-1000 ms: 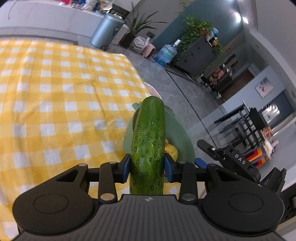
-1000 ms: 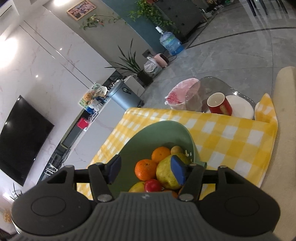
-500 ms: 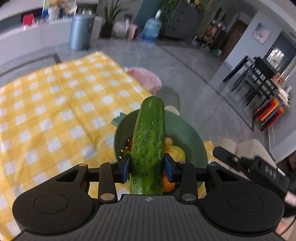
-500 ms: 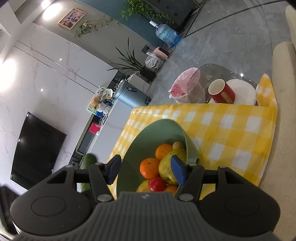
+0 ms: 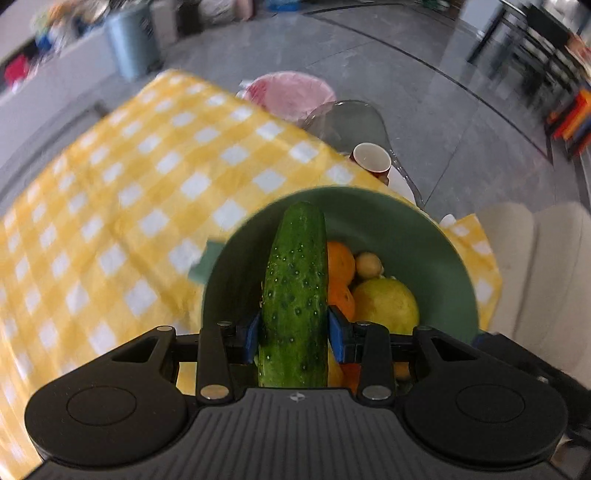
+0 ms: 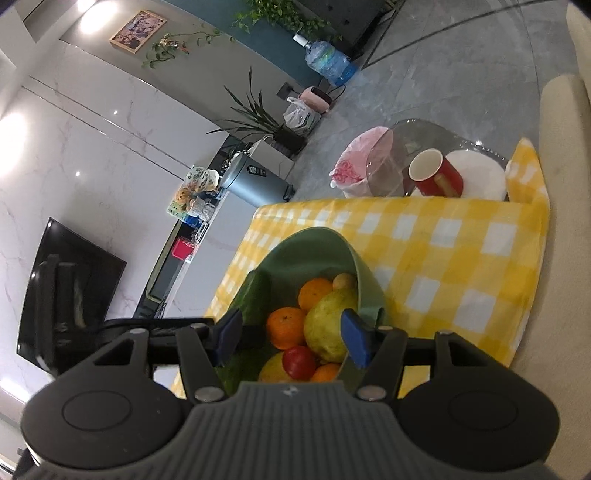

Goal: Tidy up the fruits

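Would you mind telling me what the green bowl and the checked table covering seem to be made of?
Green bowl: probably plastic or glazed ceramic; smooth, evenly coloured matte wall with a thin rim. Checked table covering: likely thin woven fabric, since it creases and drapes softly over the edge.

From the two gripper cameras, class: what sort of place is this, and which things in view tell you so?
Most likely a home living room. A wall-mounted television and framed picture show beside potted plants, and a fruit bowl sits on a yellow checked tablecloth.
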`<action>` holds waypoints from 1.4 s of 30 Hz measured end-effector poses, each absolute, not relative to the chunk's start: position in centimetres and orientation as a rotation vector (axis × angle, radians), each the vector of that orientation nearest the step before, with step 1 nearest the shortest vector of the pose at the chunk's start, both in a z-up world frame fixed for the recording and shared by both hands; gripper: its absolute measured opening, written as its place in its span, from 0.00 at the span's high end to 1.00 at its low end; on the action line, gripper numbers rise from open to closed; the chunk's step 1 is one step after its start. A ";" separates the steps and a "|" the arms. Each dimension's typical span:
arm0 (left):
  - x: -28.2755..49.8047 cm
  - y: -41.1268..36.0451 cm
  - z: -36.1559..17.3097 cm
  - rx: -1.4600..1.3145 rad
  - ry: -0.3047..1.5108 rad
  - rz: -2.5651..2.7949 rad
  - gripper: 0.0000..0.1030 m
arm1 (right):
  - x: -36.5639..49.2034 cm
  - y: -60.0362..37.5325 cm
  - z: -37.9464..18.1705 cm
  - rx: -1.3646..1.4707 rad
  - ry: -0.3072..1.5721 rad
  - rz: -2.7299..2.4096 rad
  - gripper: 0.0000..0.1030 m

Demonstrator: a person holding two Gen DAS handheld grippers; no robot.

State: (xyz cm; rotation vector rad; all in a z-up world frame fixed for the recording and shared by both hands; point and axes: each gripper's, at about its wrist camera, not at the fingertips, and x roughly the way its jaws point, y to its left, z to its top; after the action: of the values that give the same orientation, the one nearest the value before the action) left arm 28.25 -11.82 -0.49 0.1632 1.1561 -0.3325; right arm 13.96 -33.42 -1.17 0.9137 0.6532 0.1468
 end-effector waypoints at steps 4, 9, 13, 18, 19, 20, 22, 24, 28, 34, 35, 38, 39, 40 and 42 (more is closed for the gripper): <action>29.3 -11.8 -0.9 0.189 1.190 -0.344 0.59 | 14.0 -33.4 -1.1 0.912 0.657 0.166 0.44; 28.6 -11.7 -0.7 0.292 1.131 -0.344 0.31 | 14.1 -33.3 -1.1 0.914 0.668 0.180 0.44; 27.2 -11.5 0.3 0.268 1.101 -0.343 0.32 | 14.2 -33.2 -0.8 0.903 0.662 0.174 0.44; 25.8 -11.9 1.2 0.299 1.050 -0.285 0.29 | 14.6 -32.6 -0.4 0.834 0.691 0.219 0.29; 25.6 -11.8 1.4 0.289 1.053 -0.279 0.29 | 14.6 -32.4 -0.4 0.832 0.691 0.217 0.27; 25.3 -11.7 1.7 0.278 1.053 -0.279 0.29 | 14.6 -32.4 -0.2 0.832 0.692 0.211 0.24; 24.8 -11.6 2.1 0.266 1.055 -0.285 0.29 | 14.5 -32.4 0.2 0.819 0.701 0.202 0.20; 24.0 -11.5 2.7 0.256 1.052 -0.303 0.29 | 14.3 -32.3 0.8 0.791 0.703 0.218 0.19; 21.6 -11.6 4.3 0.250 1.021 -0.316 0.29 | 13.2 -32.2 2.0 0.726 0.696 0.220 0.15; 16.3 -10.9 7.5 0.155 0.890 -0.271 0.26 | 11.0 -32.0 3.8 0.586 0.723 0.200 0.07; 15.5 -10.9 7.9 0.143 0.870 -0.259 0.23 | 10.7 -32.0 4.0 0.565 0.736 0.195 0.07; 13.2 -9.9 8.9 0.004 0.823 -0.206 0.17 | 10.2 -31.3 4.6 0.463 0.792 0.186 0.06; 12.6 -9.2 9.1 -0.080 0.804 -0.170 0.16 | 10.0 -30.8 4.8 0.410 0.816 0.179 0.06; 12.0 -8.7 9.2 -0.133 0.783 -0.147 0.16 | 9.8 -30.2 4.8 0.368 0.833 0.174 0.05; 10.9 -8.0 9.1 -0.210 0.756 -0.112 0.13 | 9.4 -28.9 4.9 0.299 0.865 0.176 0.04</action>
State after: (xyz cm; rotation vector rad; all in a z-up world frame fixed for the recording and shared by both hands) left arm 10.93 -8.03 9.15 -0.2096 0.7562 -0.1122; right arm 9.44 -28.93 4.86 0.2988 0.8646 0.1757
